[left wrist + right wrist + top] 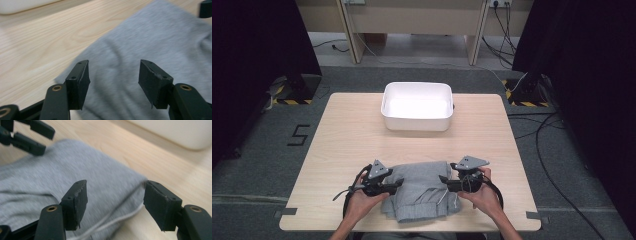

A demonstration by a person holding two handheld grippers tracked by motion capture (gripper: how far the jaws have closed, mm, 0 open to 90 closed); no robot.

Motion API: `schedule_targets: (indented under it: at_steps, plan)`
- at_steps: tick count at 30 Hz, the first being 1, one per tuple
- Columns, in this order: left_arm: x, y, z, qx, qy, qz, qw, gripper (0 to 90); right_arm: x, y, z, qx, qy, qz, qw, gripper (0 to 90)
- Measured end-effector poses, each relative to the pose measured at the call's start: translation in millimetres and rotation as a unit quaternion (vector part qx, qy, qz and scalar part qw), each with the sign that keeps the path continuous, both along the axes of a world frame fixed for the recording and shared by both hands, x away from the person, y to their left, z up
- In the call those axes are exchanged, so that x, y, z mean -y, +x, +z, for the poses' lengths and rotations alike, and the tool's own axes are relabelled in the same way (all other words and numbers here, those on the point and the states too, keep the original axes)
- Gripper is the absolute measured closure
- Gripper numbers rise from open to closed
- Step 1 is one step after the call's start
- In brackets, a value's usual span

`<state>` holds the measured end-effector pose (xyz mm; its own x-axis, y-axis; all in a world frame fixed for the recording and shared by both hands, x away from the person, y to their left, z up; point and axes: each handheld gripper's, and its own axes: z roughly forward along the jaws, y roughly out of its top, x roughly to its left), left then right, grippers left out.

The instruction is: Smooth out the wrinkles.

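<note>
A folded grey garment (419, 192) with a white drawstring (120, 218) lies near the front edge of the wooden table (347, 135). My left gripper (398, 183) is at the garment's left edge, pointing right, jaws open above the cloth (140, 45) with nothing between the pads. My right gripper (443, 180) is at the garment's right edge, pointing left, also open over the grey fabric (75, 167) and the drawstring. In the right gripper view the left gripper (30, 135) appears at the top left.
A white rectangular tub (417, 106) stands at the back middle of the table; its wall shows in the gripper views (180, 132). Bare wood lies between tub and garment. Cables and dark stands sit on the floor around the table.
</note>
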<state>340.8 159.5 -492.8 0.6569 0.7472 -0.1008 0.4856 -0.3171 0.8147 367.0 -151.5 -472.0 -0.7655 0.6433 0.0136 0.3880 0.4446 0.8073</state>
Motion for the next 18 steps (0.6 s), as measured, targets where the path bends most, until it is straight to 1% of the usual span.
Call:
schedule_targets:
  at_steps: [2,5,7,8,10,11,13,15,16,18]
  plan:
    - [6.6,-7.1,2.8,0.001,-0.005,-0.015,0.9999,41.0,-4.6,0.2,1.3,0.002,-0.001,0.012,0.9999,36.1]
    - [13.8,-16.9,3.9,-0.004,-0.012,-0.031,0.9995,40.7,-14.7,1.2,-0.2,0.000,-0.009,0.028,0.9996,35.8]
    - [17.6,-23.2,1.9,-0.009,-0.009,-0.039,0.9992,40.5,-19.6,-0.3,-2.8,-0.007,-0.013,0.043,0.9990,35.7]
    - [19.5,-26.0,-0.5,-0.013,-0.002,-0.045,0.9989,40.4,-20.4,-0.8,-3.5,-0.008,-0.016,0.046,0.9988,35.6]
    - [20.7,-29.1,-8.7,-0.020,0.023,-0.043,0.9986,39.8,-23.6,-2.5,-7.4,-0.014,-0.030,0.054,0.9980,35.2]
    - [19.7,-29.3,-11.5,-0.023,0.021,-0.039,0.9988,39.7,-25.2,-3.0,-10.5,-0.013,-0.042,0.056,0.9974,34.8]
    - [15.0,-29.8,-17.5,-0.036,0.004,-0.033,0.9988,39.9,-26.2,-2.9,-15.3,-0.015,-0.059,0.061,0.9963,34.7]
    - [10.3,-31.2,-20.6,-0.037,0.003,-0.027,0.9989,40.1,-25.9,-3.0,-20.1,-0.025,-0.063,0.061,0.9959,34.9]
    - [8.7,-32.1,-21.0,-0.037,0.005,-0.025,0.9990,40.1,-25.1,-2.7,-22.2,-0.028,-0.063,0.060,0.9958,35.6]
    - [7.0,-33.4,-21.8,-0.033,0.011,-0.024,0.9991,40.5,-24.0,-2.8,-24.2,-0.025,-0.063,0.061,0.9958,36.6]
